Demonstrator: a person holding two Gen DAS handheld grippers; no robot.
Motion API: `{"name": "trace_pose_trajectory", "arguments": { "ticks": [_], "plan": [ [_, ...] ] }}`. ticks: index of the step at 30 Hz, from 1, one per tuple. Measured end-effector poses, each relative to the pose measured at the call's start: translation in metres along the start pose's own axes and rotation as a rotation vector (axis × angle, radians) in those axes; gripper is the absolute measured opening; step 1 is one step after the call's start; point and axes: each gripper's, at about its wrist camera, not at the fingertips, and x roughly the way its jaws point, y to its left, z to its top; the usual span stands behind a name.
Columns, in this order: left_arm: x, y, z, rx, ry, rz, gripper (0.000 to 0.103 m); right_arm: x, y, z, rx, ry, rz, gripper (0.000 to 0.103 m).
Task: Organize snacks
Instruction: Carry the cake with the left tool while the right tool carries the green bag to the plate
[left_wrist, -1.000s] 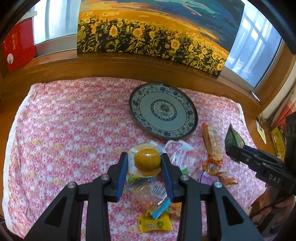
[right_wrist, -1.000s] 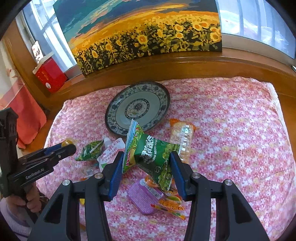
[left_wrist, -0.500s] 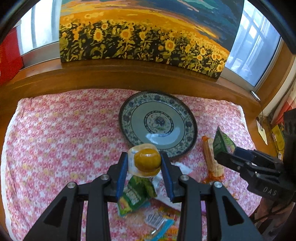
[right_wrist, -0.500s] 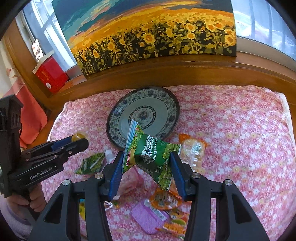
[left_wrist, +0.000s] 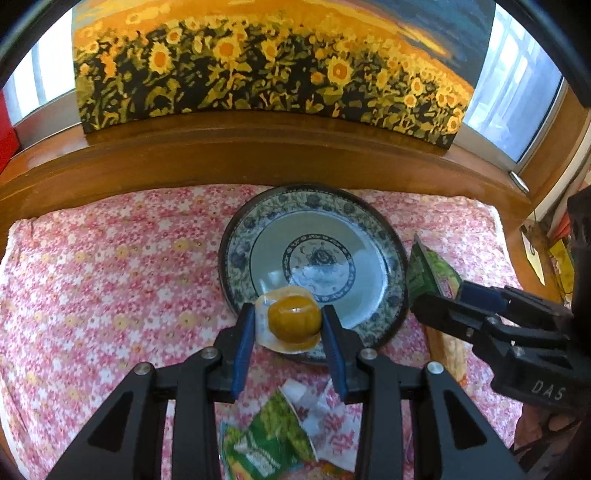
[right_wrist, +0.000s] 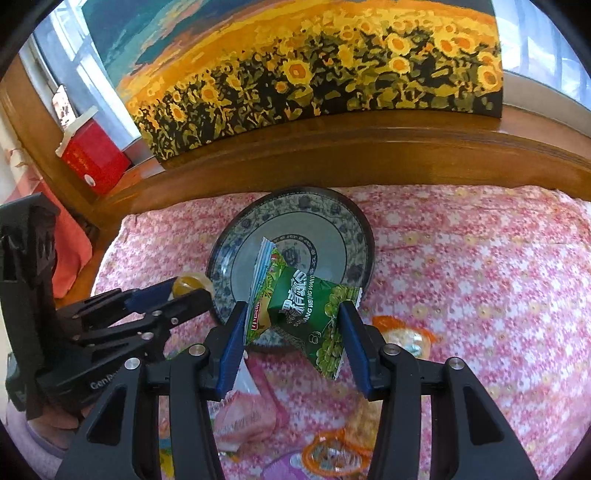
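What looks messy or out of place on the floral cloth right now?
Nothing is spilled or broken. The plate holds no snacks yet, while loose packets lie jumbled on the cloth in front of it. The green packet hangs tilted in the right tongs.

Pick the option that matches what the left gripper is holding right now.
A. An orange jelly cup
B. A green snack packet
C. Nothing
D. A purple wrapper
A: the left gripper is closed on the orange jelly cup over the near rim of the blue patterned plate; the green snack packet is in the right gripper.
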Motion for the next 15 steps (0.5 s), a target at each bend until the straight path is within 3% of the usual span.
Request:
{"name": "trace_pose_trajectory", "arguments": {
  "ticks": [15],
  "plan": [
    [0.03, 0.006, 0.014, 0.01, 0.038, -0.003, 0.04, 0.037, -0.007, 0.015, 0.04, 0.057, 0.008, 0.05]
  ]
}}
